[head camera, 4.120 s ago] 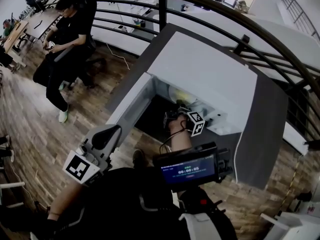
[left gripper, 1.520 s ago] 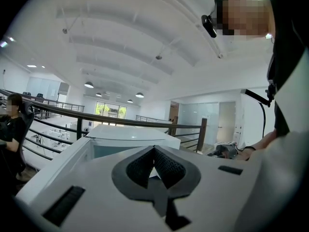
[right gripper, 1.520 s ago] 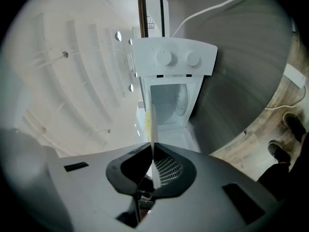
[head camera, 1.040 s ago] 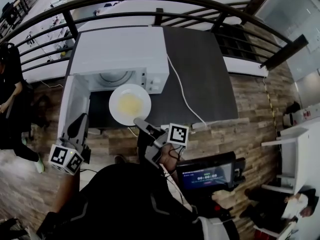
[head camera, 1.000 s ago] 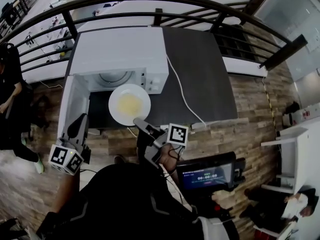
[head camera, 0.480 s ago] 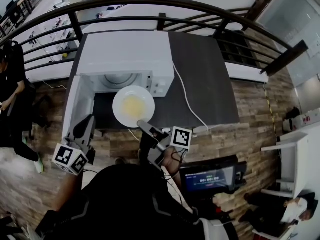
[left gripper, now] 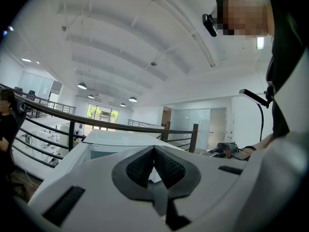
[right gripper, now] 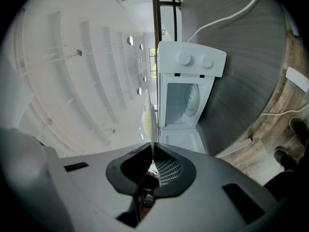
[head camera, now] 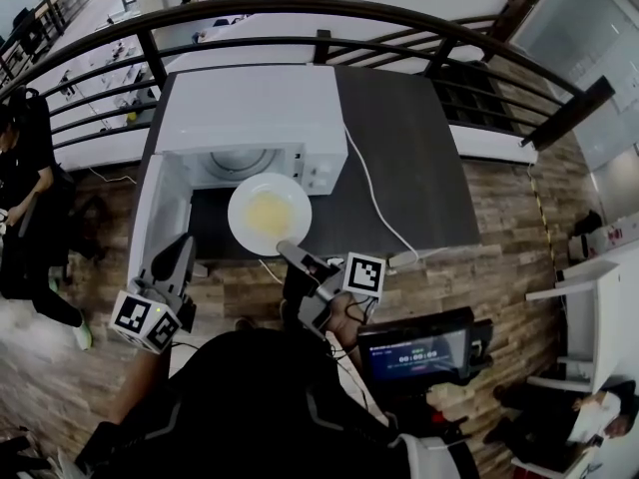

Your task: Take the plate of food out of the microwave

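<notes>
Out of the cavity since four seconds ago, the plate of food (head camera: 268, 211) hangs over the table's (head camera: 419, 158) front strip, with the microwave (head camera: 250, 108) mouth just at its 12 o'clock, the open door (head camera: 157, 208) near at 9, and bare tabletop with a white cable (head camera: 369, 196) at 3. The right gripper (head camera: 284, 247) pinches the plate's rim at 5 o'clock, jaws nearly together on the thin edge. The left gripper (head camera: 182, 247), jaws pressed together on nothing, hangs at 8 o'clock.
</notes>
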The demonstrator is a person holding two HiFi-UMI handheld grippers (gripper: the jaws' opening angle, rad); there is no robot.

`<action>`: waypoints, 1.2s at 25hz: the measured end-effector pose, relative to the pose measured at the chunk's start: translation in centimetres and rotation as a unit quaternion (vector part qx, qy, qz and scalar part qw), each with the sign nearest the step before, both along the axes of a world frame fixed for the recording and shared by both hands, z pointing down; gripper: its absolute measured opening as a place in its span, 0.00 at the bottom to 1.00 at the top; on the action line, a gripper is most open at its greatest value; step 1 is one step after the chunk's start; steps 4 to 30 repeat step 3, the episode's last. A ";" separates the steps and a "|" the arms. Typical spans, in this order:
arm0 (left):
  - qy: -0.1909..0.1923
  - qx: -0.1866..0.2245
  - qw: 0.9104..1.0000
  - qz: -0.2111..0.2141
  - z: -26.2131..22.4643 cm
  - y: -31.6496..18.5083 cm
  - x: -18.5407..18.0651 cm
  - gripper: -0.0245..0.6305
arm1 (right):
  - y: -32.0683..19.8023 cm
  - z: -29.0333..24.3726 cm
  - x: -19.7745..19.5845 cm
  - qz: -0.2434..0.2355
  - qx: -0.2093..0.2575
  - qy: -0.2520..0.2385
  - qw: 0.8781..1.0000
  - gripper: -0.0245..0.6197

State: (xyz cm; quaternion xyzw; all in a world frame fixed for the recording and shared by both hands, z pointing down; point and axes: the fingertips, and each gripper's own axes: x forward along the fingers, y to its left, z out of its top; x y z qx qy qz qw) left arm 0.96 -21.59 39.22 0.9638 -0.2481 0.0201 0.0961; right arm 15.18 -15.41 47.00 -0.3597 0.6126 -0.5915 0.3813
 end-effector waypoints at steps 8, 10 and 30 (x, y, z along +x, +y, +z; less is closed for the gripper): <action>0.000 0.001 1.000 0.001 -0.1 0.3 0.2 0.04 | 0.3 0.0 0.3 0.000 0.001 0.003 1.000 0.06; 0.000 0.001 1.000 0.001 -0.1 0.3 0.2 0.04 | 0.3 0.0 0.3 0.000 0.001 0.003 1.000 0.06; 0.000 0.001 1.000 0.001 -0.1 0.3 0.2 0.04 | 0.3 0.0 0.3 0.000 0.001 0.003 1.000 0.06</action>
